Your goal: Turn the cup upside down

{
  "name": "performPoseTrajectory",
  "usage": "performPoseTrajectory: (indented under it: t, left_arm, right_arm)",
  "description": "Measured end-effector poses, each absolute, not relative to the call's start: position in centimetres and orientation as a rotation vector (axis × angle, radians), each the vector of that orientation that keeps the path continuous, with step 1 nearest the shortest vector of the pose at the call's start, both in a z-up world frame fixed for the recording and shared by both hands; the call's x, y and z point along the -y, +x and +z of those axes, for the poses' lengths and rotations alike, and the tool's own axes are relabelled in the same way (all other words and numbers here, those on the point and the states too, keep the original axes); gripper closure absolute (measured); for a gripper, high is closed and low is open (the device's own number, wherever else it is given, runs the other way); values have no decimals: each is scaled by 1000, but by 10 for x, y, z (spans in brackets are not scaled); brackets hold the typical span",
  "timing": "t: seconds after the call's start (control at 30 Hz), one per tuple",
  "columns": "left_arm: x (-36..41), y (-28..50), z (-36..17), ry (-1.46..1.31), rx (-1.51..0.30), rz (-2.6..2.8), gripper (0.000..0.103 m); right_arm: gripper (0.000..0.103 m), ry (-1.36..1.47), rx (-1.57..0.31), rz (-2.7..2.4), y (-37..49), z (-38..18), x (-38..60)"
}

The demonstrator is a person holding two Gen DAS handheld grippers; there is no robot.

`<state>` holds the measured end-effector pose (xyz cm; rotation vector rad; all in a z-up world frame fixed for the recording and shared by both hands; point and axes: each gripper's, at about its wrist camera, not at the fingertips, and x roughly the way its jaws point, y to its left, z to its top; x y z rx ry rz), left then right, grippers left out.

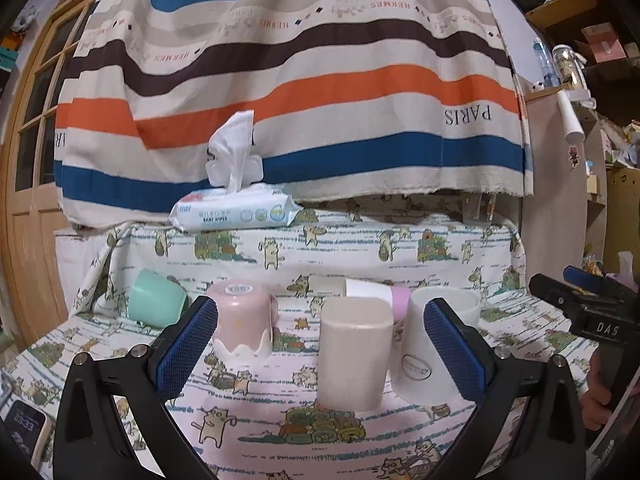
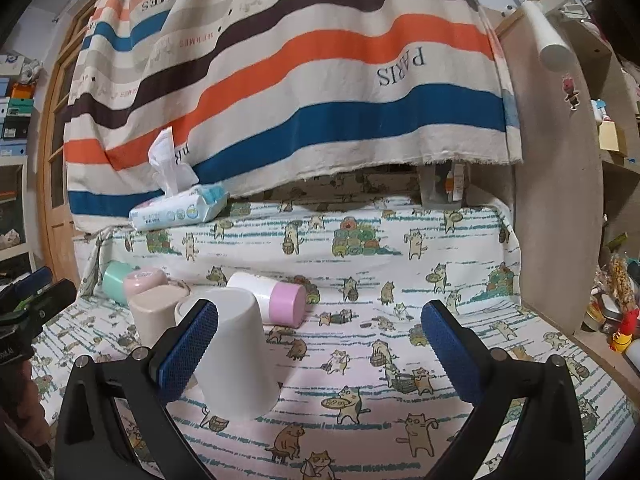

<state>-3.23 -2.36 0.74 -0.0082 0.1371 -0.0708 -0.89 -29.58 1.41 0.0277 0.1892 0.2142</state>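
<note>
Cup with the pink band (image 2: 266, 298), lying on its side just behind the white cup (image 2: 236, 356) and seemingly the next one to turn, though that is only a judgement; beside the white cup, on its far side from the right gripper, a beige cup (image 1: 354, 352) standing base-up, beyond that a pink cup (image 1: 244, 320) also base-up, and farthest from the white cup a green cup (image 1: 156, 300) tipped over; right gripper (image 2: 320, 308) with jaws wide apart and holding nothing, its near finger just beside the white cup; left gripper (image 1: 320, 308) likewise spread and empty, framing the beige cup; best to reach past the white cup without brushing it, since a nudge could topple it; close on the round body across its width, near the middle, not on the pink end; lift clear of the cloth (image 2: 460, 264) before rotating, then turn the wrist until the mouth faces down; cannot tell from here which end is the mouth, so check first; set down flat behind the white cup, well apart from it, and release only once settled.
</note>
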Motion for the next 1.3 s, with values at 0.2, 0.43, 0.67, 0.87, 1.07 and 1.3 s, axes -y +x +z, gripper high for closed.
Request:
performPoseTrajectory:
  t: [0.2, 0.43, 0.67, 0.87, 1.07, 1.3]
  left_arm:
    - [24, -22, 3, -9, -207, -73, 0]
    - [30, -10, -5, 2, -298, -103, 0]
    - [28, -10, -5, 0, -300, -77, 0]
    - [27, -8, -5, -3, -302, -63, 0]
    - [27, -8, -5, -4, -303, -63, 0]
    - [27, -8, -5, -3, -303, -63, 0]
  right_arm:
    - [0, -41, -277, 156, 6, 9, 283]
    - [0, -46, -294, 146, 10, 9, 283]
    - [0, -52, -295, 151, 11, 8, 281]
    - [0, -52, -294, 154, 10, 8, 281]
    - [0, -52, -294, 153, 10, 8, 281]
    - [0, -52, -294, 154, 10, 8, 281]
